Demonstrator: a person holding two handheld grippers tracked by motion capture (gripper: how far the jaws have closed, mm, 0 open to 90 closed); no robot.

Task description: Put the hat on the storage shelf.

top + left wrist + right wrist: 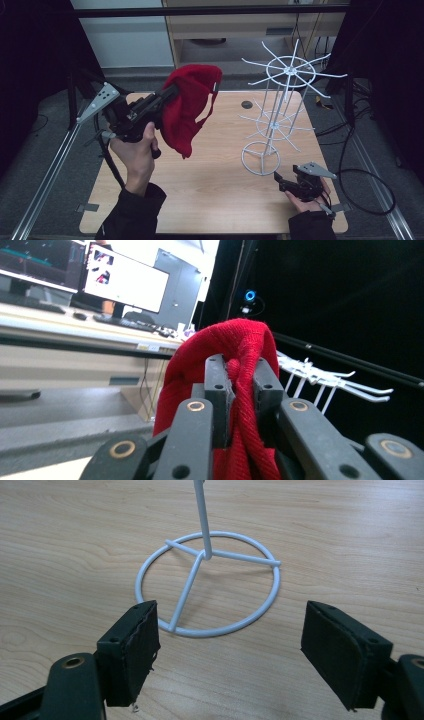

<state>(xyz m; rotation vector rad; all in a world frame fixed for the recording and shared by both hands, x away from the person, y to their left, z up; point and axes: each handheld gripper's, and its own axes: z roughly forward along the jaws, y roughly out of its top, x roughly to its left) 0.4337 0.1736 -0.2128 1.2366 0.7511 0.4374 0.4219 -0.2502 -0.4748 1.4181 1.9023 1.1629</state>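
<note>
i'm carrying the red cloth [190,107] in my left gripper [172,92], raised above the counter [210,190] left of the white wire rack [280,100]. to hang it well i'd lift clear of the top prongs, then lower a fold over one. left jaws are clenched on bunched cloth. my right gripper [227,650] rests near the rack's base ring, jaws released, touching nothing.

Right gripper [227,650] is sitting low over the wooden table [75,535], jaws spread wide with nothing in them. Just ahead is the white wire stand's ring base [207,582] flat on the wood, thin pole [201,510] going straight up from its hub.
</note>
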